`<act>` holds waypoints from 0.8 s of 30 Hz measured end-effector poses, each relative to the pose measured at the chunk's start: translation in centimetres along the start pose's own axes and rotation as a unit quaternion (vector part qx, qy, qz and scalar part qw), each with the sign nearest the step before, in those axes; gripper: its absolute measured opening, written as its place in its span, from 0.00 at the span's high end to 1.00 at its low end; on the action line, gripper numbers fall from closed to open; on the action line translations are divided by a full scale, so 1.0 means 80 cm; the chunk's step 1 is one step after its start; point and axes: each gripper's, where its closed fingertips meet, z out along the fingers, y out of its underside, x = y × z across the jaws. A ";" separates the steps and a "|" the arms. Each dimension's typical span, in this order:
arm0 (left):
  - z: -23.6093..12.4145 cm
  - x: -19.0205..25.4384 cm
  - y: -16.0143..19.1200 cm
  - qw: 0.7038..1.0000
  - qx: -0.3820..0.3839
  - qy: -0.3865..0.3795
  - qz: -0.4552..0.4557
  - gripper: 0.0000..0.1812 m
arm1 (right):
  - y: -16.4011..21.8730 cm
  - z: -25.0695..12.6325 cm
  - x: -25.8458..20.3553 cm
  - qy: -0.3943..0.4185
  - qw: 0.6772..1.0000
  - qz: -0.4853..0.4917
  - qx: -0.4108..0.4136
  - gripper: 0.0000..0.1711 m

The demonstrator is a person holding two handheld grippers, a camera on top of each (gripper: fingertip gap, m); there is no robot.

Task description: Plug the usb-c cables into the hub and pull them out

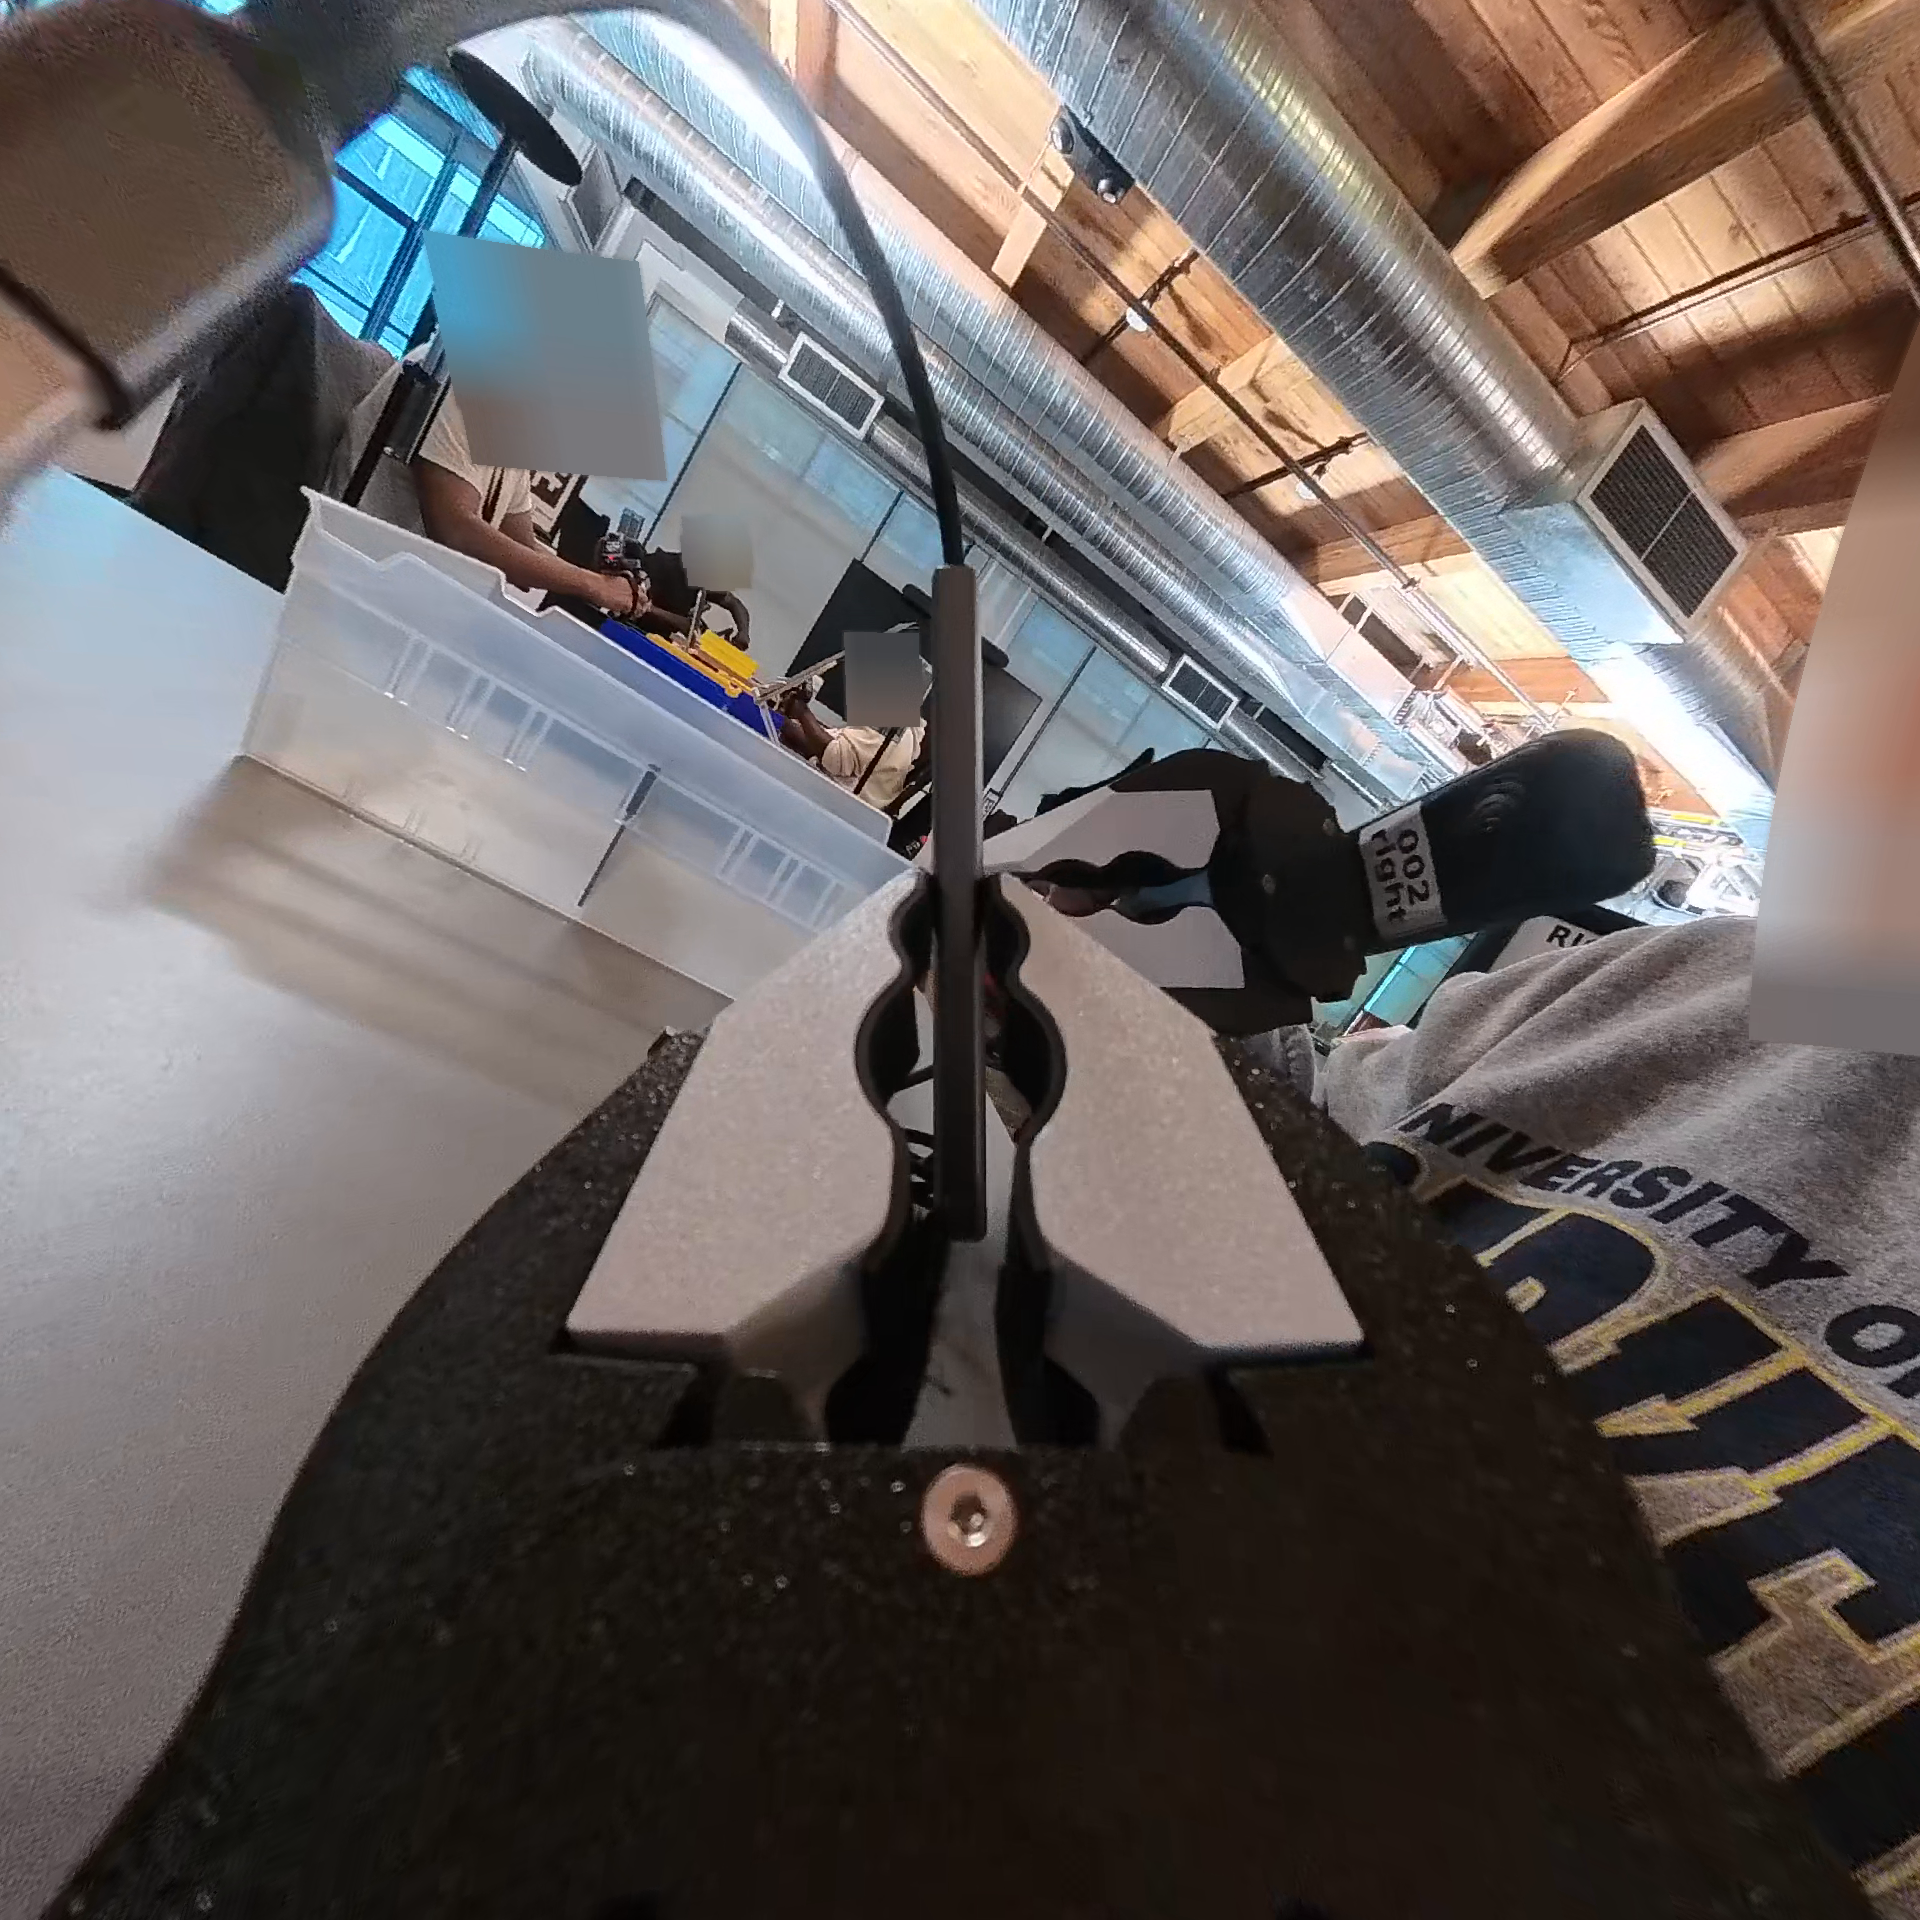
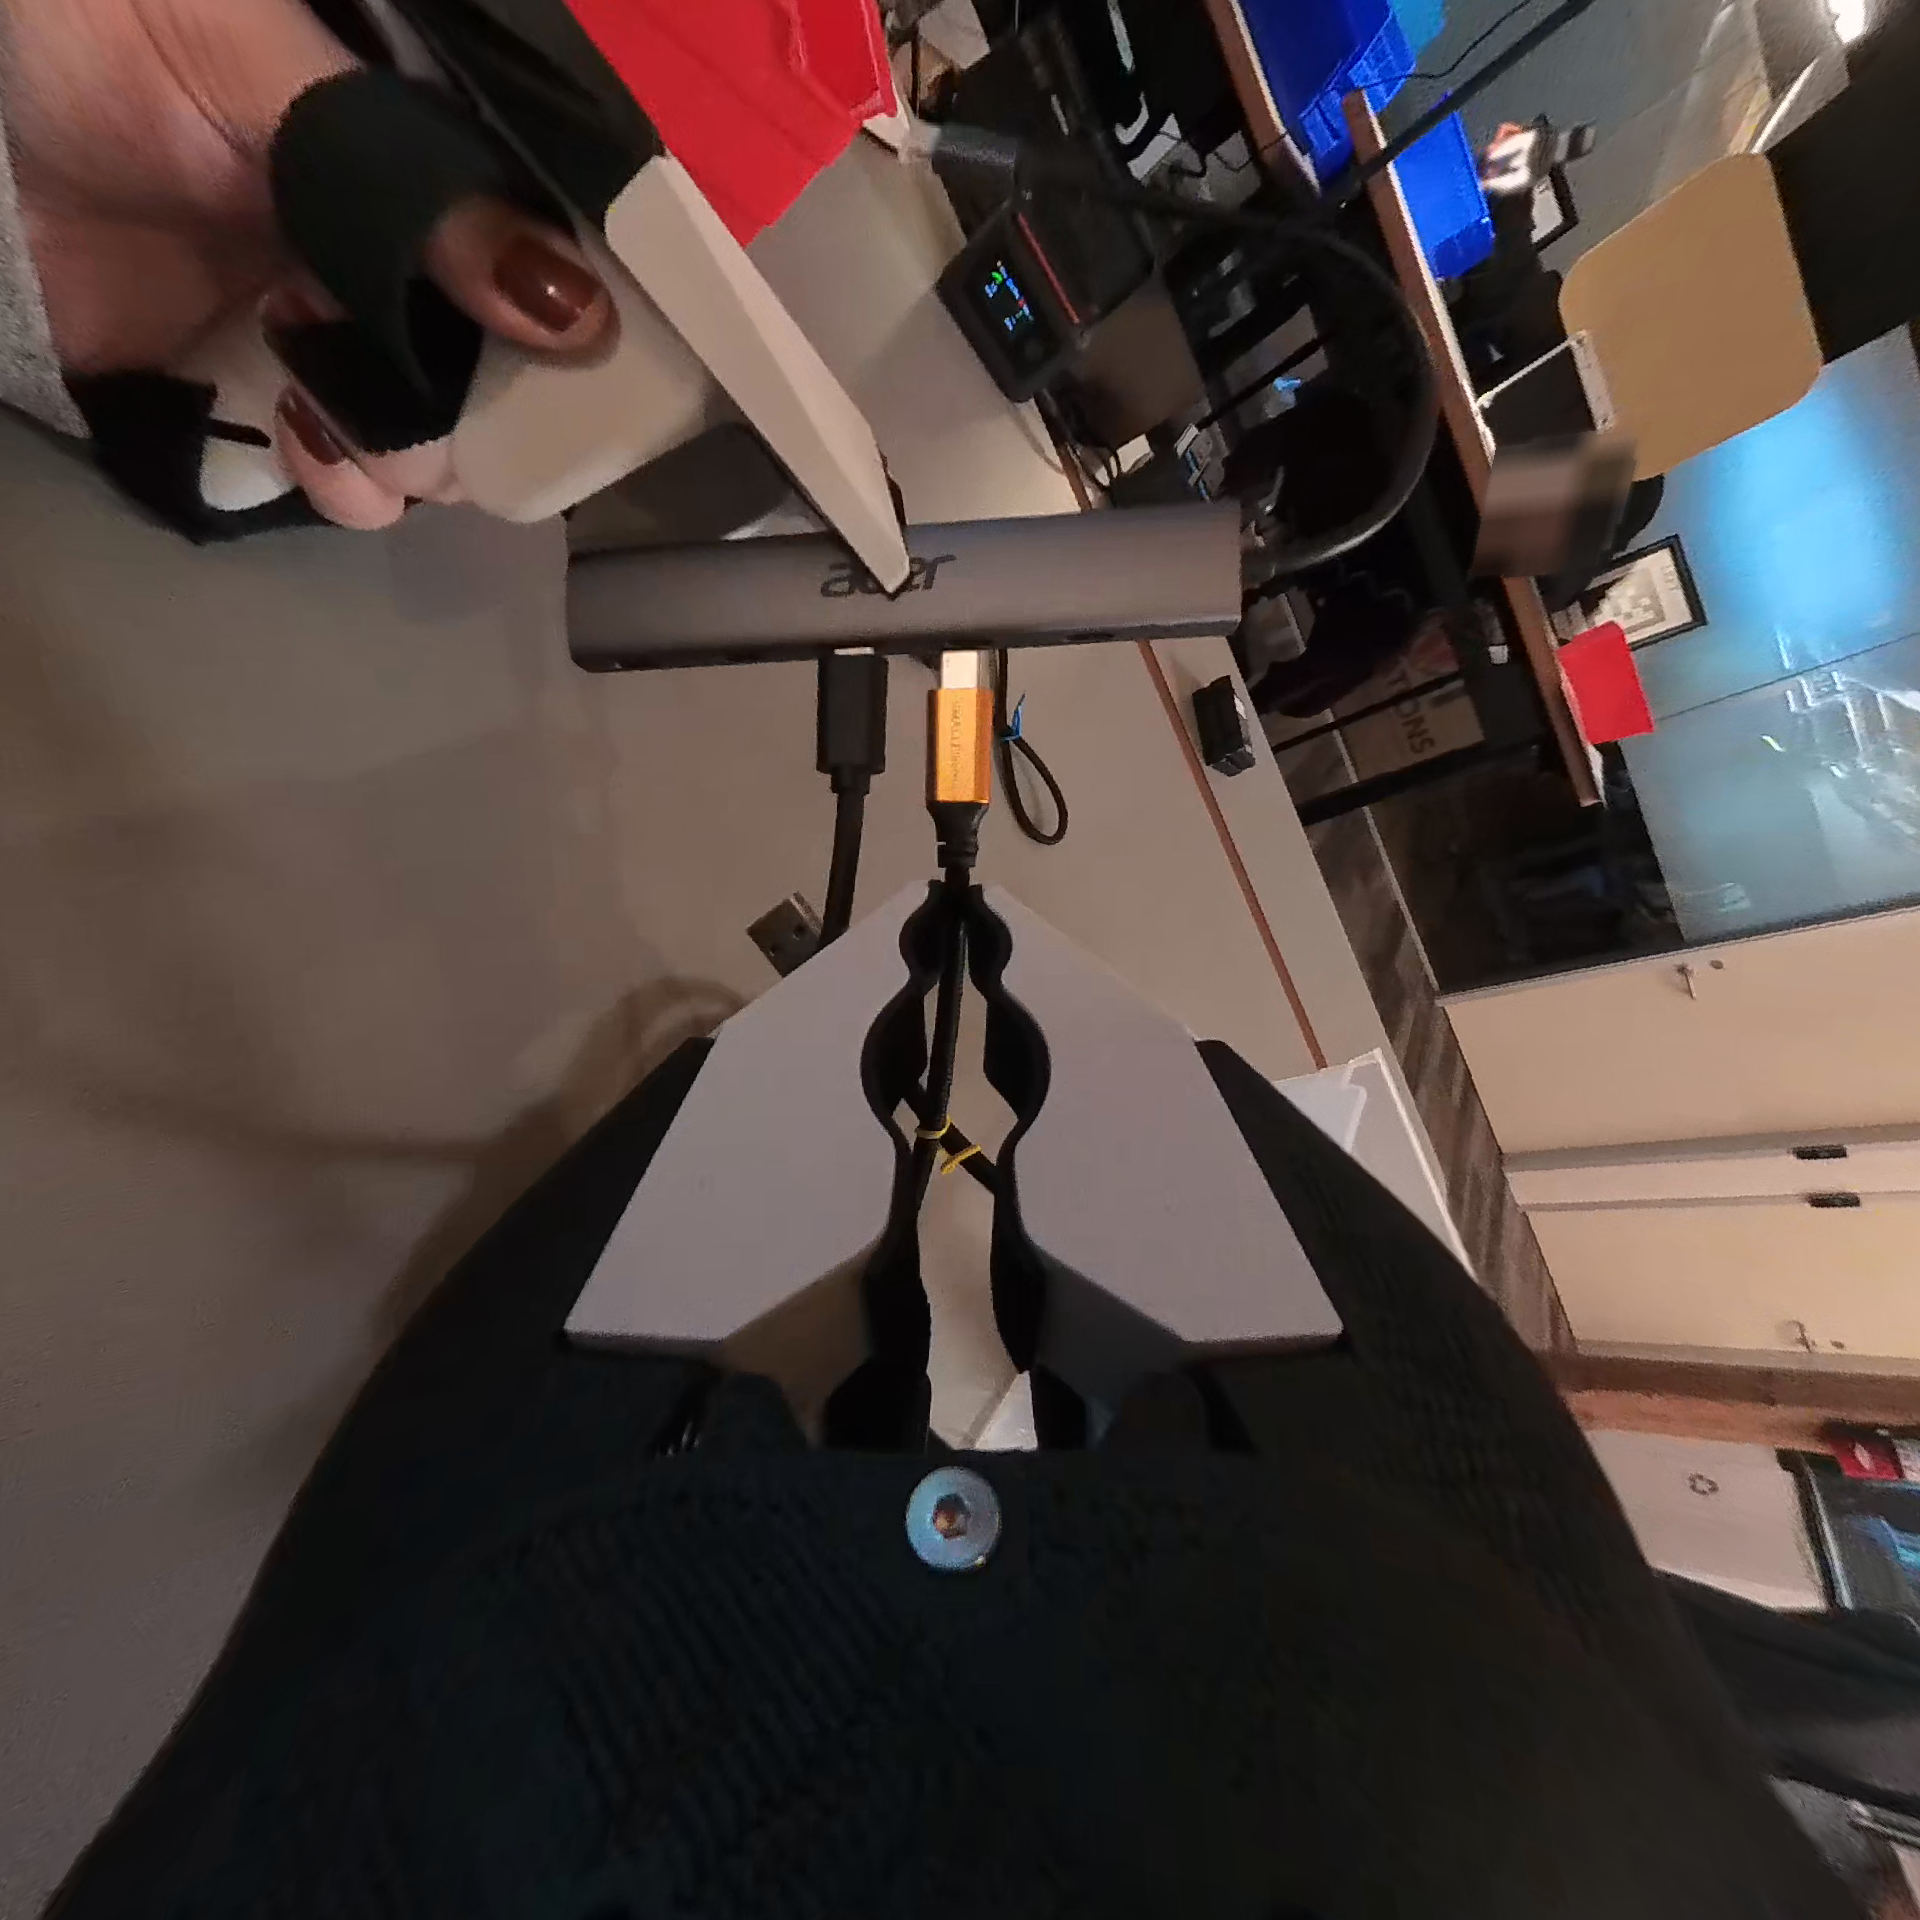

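Hub: slim grey metal bar (image 2: 1039, 592), edge-on in the left wrist view (image 1: 957, 914), pinched between the left gripper's (image 1: 957, 894) grey fingers (image 1: 748, 1122), nearly closed. Black plug cable (image 2: 852, 717) seated in its lower edge. Orange-shelled plug (image 2: 960, 743) beside it, metal tip at the port; seating unclear. Right gripper (image 2: 954, 894) closed on that plug's thin black cord (image 2: 940, 1039). Pale tabletop (image 2: 260, 831) behind.
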 end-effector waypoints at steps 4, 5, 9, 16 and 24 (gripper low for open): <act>0.000 0.000 0.000 1.000 0.001 0.000 0.000 0.96 | 0.000 0.000 -0.001 -0.002 1.000 0.017 0.001 0.99; 0.000 0.000 0.000 1.000 0.001 0.000 0.000 0.96 | 0.000 0.001 -0.001 -0.003 1.000 0.019 0.001 0.99; 0.000 0.000 0.000 1.000 0.001 0.001 0.000 0.96 | -0.002 -0.001 0.000 -0.003 1.000 0.020 0.003 0.99; -0.001 0.000 -0.001 1.000 0.002 0.003 -0.002 0.96 | -0.003 -0.002 0.003 0.015 1.000 -0.018 -0.013 0.99; -0.001 0.003 -0.002 1.000 0.008 0.015 -0.008 0.96 | -0.008 -0.006 0.005 0.018 0.999 -0.028 -0.018 0.99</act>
